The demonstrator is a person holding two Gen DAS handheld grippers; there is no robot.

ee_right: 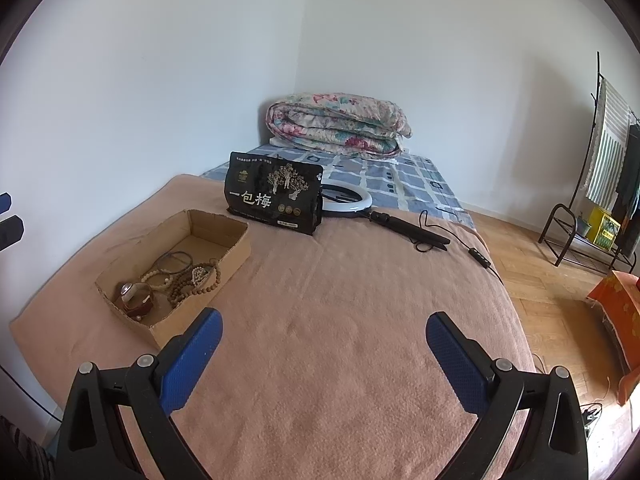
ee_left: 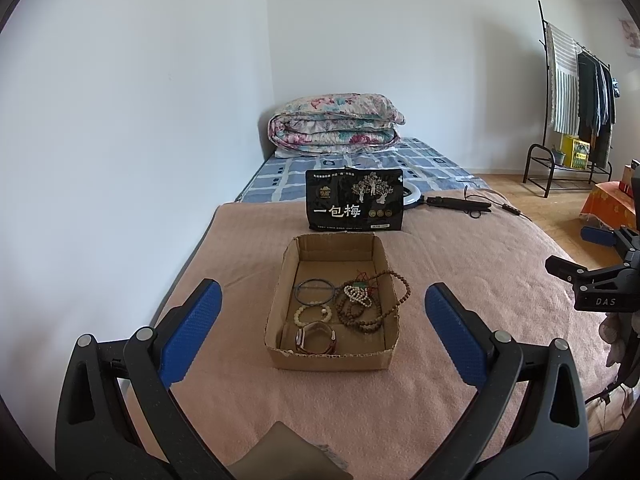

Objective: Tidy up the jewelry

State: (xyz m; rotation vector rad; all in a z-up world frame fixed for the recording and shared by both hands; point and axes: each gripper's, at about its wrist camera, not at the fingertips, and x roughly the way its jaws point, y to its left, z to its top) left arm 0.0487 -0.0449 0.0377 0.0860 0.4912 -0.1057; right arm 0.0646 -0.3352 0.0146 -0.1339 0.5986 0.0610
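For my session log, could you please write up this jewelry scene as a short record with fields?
surface: pink blanket on a bed
container: open cardboard box
box contents: dark bangle, cream bead bracelet, wristwatch, brown bead strands, white bead strand
behind box: black snack bag, standing upright
beside bag: ring light lying flat
left gripper: open, empty, aimed at the box
right gripper: open, empty, over bare blanket to the right of the box
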